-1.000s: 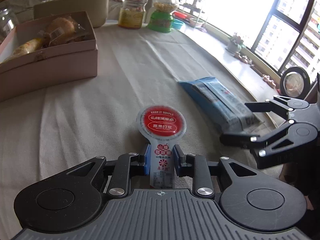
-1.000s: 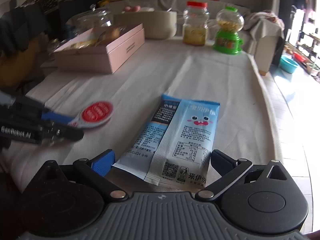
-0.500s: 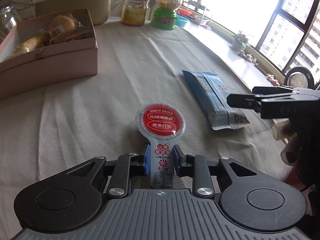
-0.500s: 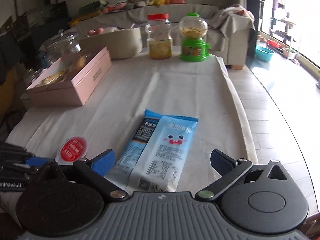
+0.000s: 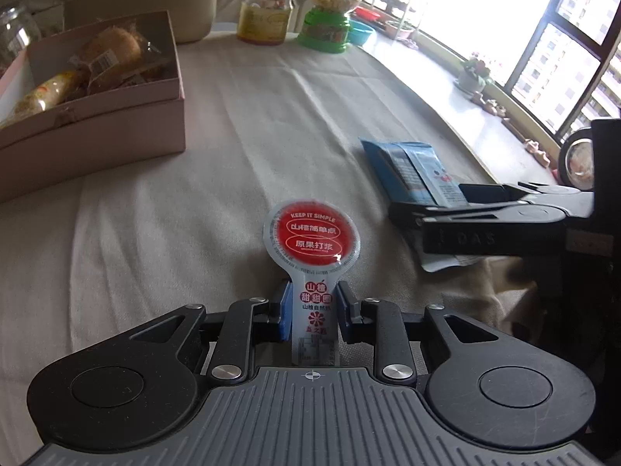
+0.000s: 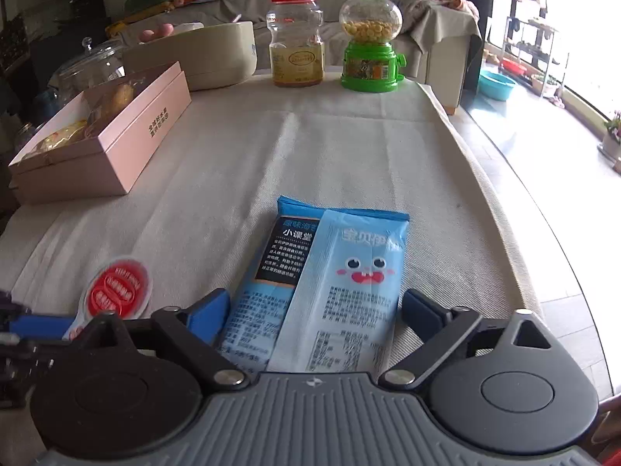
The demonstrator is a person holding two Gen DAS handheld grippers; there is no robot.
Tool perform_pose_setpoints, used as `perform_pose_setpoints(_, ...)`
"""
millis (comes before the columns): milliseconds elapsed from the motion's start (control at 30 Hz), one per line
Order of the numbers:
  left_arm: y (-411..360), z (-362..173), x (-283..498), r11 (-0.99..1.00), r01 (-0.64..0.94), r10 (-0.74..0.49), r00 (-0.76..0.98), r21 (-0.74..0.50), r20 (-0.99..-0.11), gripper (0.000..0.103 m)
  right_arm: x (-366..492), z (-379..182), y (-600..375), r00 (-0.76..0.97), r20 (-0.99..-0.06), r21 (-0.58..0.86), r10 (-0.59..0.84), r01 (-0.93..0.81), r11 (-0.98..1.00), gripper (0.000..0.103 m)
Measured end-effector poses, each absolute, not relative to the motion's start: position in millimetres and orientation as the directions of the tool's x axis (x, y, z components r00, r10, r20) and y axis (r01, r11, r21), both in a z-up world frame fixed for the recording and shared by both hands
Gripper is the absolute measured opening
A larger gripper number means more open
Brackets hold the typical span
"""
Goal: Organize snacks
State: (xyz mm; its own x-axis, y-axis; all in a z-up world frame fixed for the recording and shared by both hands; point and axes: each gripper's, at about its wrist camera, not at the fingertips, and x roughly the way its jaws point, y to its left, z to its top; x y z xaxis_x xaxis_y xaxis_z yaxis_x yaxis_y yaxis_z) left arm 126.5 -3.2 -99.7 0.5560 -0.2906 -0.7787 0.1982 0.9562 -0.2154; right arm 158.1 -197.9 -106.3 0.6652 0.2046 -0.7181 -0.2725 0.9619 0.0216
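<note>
A hawthorn snack with a round red lid (image 5: 310,239) and a flat white stem points forward over the beige tablecloth. My left gripper (image 5: 313,303) is shut on that stem. The same snack (image 6: 116,293) shows at the lower left of the right wrist view, beside the left gripper (image 6: 23,326). A light blue snack packet (image 6: 349,264) with a cartoon face lies flat on the cloth. My right gripper (image 6: 316,310) straddles its near end. Its jaws are closing, and a small gap still shows at the right pad. From the left wrist view, the right gripper (image 5: 434,209) covers the near end of the packet (image 5: 407,163).
An open pink box (image 6: 116,147) holding wrapped snacks sits at the left. At the far end stand a beige container (image 6: 202,54), a red-lidded jar (image 6: 297,39), a green candy dispenser (image 6: 370,42) and a glass jar (image 6: 89,66). The table edge (image 6: 504,202) runs along the right.
My right gripper has moved forward over the blue packet, and its jaws have narrowed around it. The left gripper keeps its hold on the red-lidded snack and has barely moved.
</note>
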Motion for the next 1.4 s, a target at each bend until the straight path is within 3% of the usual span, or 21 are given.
perform_pose_setpoints(367,6.3,-101.6,97.9,0.944,0.224,-0.33,0.609,-0.244,-0.721,0.027,118.3,-75.0,-199.4,0.619,-0.711,0.061,0.332,-0.417,0.907,0.083)
perform_pose_setpoints(467,17.4,-91.6,75.2,0.937,0.232,-0.35,0.646,-0.262,-0.678,0.024,102.8,-42.8,-193.2,0.647,-0.656,0.044,0.389,-0.481,0.875,0.083)
perform_pose_setpoints(567,44.4,-62.8,61.1,0.943,0.199,-0.325,0.73,-0.268,-0.601,0.013,98.0,4.3,-183.6,0.701,-0.559,0.017,0.444,-0.526,0.851,0.083)
perform_pose_setpoints(733,92.7,-7.9,57.5,0.971,0.111,-0.199,0.868,-0.213,-0.456,0.012,115.6,78.1,-156.0,0.747,-0.414,0.004,0.52,-0.57,0.822,0.083)
perform_pose_setpoints(833,112.9,5.0,58.4,0.972,0.081,-0.171,0.885,-0.219,-0.433,0.012,126.7,97.7,-139.0,0.769,-0.383,-0.016,0.512,-0.56,0.829,0.083)
perform_pose_setpoints(933,118.5,3.8,54.7,0.979,0.075,-0.155,0.879,-0.191,-0.45,0.012,133.3,89.8,-128.7,0.761,-0.404,-0.033,0.508,-0.567,0.823,0.083)
perform_pose_setpoints(1167,131.5,-27.6,48.5,0.972,0.057,-0.173,0.833,-0.23,-0.526,0.01,146.4,28.4,-112.8,0.673,-0.565,-0.005,0.478,-0.582,0.813,0.083)
perform_pose_setpoints(1400,168.1,-10.8,43.4,0.962,-0.054,-0.089,0.866,-0.269,-0.492,0.011,145.4,-5.0,-116.4,0.643,-0.609,0.016,0.465,-0.576,0.817,0.083)
